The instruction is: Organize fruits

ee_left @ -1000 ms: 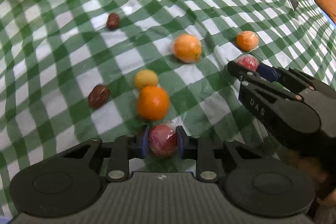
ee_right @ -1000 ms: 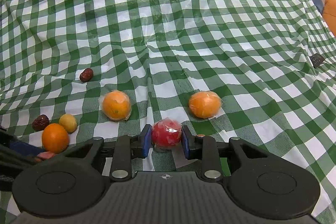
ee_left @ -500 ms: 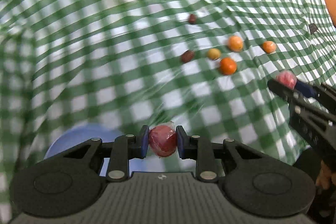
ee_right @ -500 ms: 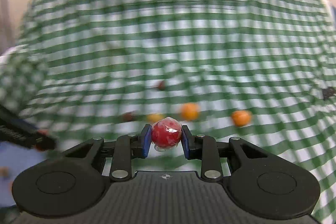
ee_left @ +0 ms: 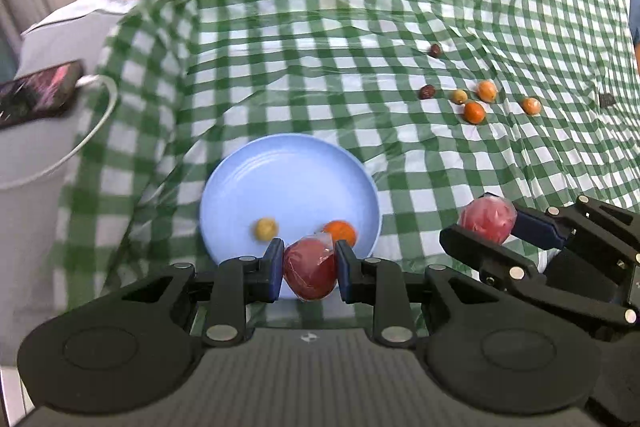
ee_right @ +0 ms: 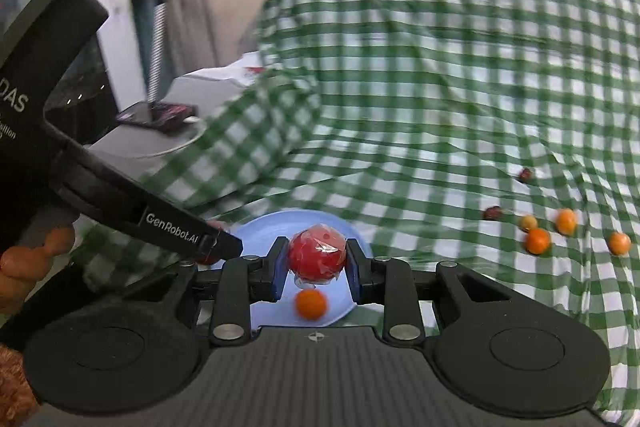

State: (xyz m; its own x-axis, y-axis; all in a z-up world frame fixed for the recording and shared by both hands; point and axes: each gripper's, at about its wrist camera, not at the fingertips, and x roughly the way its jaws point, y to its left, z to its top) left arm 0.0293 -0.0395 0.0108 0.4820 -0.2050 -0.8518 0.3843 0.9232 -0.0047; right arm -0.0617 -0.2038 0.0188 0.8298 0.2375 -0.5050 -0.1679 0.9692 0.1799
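Left wrist view
Left gripper [ee_left: 308, 273]: fingers clamped on a dark red round fruit wrapped in clear film [ee_left: 309, 271], held over the near rim of the plate.
Right gripper [ee_left: 494, 225]: seen at the right, pinching a second film-wrapped red fruit [ee_left: 487, 218] above the cloth, just right of the plate.
Plate [ee_left: 288, 183]: one, pale blue, round, near the cloth's left edge; two fruits on it, a small yellow one [ee_left: 265, 228] and a small orange one [ee_left: 340, 231], apart from each other.
Loose fruit on the checked cloth [ee_left: 360, 27]: six toward the far right, well apart from the plate — three orange [ee_left: 474, 112], one yellowish [ee_left: 459, 96], two dark brown [ee_left: 427, 91].
Phone [ee_left: 38, 93]: one, on a grey surface left of the cloth, white cable attached.

Right wrist view
Right gripper [ee_right: 317, 263]: closed on a bright red, glossy wrapped fruit [ee_right: 317, 258], over the plate [ee_right: 264, 231].
Small orange fruit [ee_right: 310, 303]: on the plate, below the held one.
Left gripper [ee_right: 224, 245]: black finger reaching in from the left over the plate's rim; its load is mostly hidden.
Loose fruit: six at the right, blurred.
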